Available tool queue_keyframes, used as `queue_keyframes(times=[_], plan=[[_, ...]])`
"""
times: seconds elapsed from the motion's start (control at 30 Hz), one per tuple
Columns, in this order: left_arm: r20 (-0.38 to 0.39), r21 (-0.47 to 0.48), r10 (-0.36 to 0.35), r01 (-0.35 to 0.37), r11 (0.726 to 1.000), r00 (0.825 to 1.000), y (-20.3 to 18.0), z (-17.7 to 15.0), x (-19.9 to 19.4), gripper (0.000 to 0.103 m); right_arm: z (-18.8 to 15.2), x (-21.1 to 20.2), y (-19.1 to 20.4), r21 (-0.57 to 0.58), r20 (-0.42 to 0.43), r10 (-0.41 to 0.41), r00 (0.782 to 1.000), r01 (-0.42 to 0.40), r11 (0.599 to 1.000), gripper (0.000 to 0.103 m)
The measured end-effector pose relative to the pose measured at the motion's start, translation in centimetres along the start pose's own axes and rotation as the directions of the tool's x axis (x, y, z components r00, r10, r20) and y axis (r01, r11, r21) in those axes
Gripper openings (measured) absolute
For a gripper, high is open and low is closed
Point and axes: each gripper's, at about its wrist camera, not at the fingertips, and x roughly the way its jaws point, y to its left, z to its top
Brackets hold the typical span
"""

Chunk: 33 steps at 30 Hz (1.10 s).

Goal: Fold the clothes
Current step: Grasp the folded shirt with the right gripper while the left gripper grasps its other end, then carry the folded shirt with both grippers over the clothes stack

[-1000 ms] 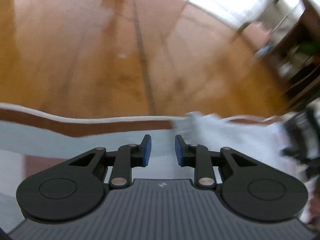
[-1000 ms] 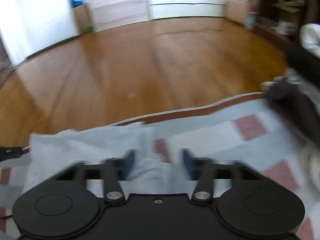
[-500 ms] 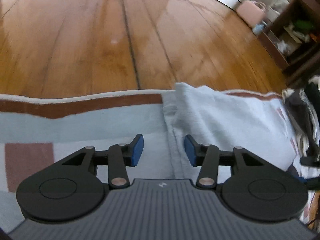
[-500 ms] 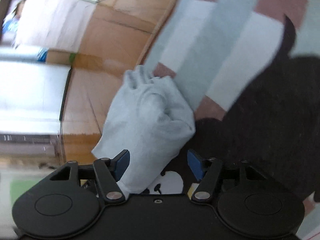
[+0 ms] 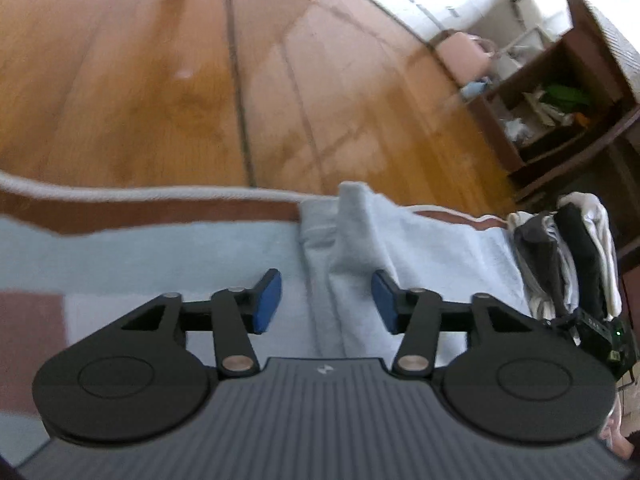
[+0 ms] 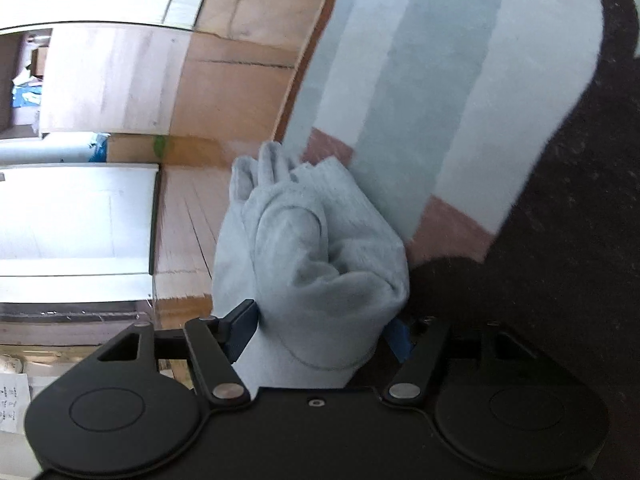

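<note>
Note: pale blue garment (image 5: 400, 240), soft & limp, best pinched at hem; left gripper (image 5: 326, 300) opening, empty; right gripper (image 6: 320, 330) opening round bunched cloth.

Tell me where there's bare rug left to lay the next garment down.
Free: the checked rug left of the light blue garment, up to its brown border along the wooden floor. Crowded: the right side, where a stack of clothes sits against the garment's edge. In the right view, a dark cloth covers the rug.

No readable text; only a small lightning-like mark on the left gripper (image 5: 326, 300).
</note>
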Motion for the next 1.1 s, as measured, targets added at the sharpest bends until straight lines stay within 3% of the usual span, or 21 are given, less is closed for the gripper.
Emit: queue_keyframes(times=[0.07,0.1,0.13,0.17,0.27,0.47,0.63,0.7,0.77,0.87,1.0,1.1], plan=[[0.020,-0.006,-0.067,0.067,0.998,0.998,0.2,1.0,0.5,0.064,0.0,0.2,0.9,-0.080,0.019,-0.017,1.000,0.019,0.997,0.068],[0.030,-0.031,-0.090,0.091,0.995,0.995,0.5,1.3,0.9,0.061,-0.2,0.3,1.5,-0.133,0.031,-0.036,0.999,0.040,0.990,0.065],[0.041,-0.061,-0.112,0.114,0.992,0.993,0.9,1.6,1.2,0.052,-0.3,0.5,2.1,-0.190,0.045,-0.057,0.997,0.065,0.980,0.059],[0.030,-0.073,-0.117,0.118,0.990,0.993,1.2,1.6,1.4,0.021,-0.5,0.7,2.7,-0.257,0.059,-0.082,0.995,0.094,0.962,0.052],[0.035,0.007,-0.110,0.109,0.994,0.993,0.2,1.3,1.0,0.017,-1.2,0.7,5.0,-0.404,0.097,-0.124,0.988,0.153,0.902,0.040],[0.115,0.175,-0.158,0.137,0.975,0.981,-3.2,1.8,-1.0,0.016,-1.8,-1.5,10.5,-0.605,0.167,-0.137,0.976,0.212,0.767,0.037],[0.169,0.269,-0.053,0.005,0.963,0.984,-7.1,1.6,-0.6,0.015,-1.7,-3.9,15.6,-0.766,0.227,-0.078,0.971,0.228,0.602,0.037],[0.192,0.319,-0.041,-0.023,0.948,0.980,-9.2,1.2,-1.3,0.015,-2.1,-6.2,15.8,-0.760,0.253,-0.027,0.967,0.216,0.613,0.037],[0.202,0.353,-0.046,-0.029,0.935,0.978,-12.0,1.0,-2.6,0.015,-3.4,-9.1,15.6,-0.781,0.282,0.021,0.959,0.216,0.586,0.037],[0.198,0.412,0.022,-0.104,0.905,0.980,-16.7,-0.2,-4.4,0.015,-4.3,-12.8,14.8,-0.782,0.312,0.073,0.947,0.213,0.585,0.037],[0.181,0.476,0.090,-0.167,0.863,0.979,-23.2,-2.0,-4.6,0.015,-2.8,-15.6,14.9,-0.735,0.322,-0.010,0.947,0.257,0.628,0.037],[0.151,0.529,0.114,-0.177,0.830,0.982,-28.2,-2.6,-5.1,0.014,-1.2,-18.4,16.5,-0.741,0.331,-0.039,0.943,0.285,0.608,0.037]])
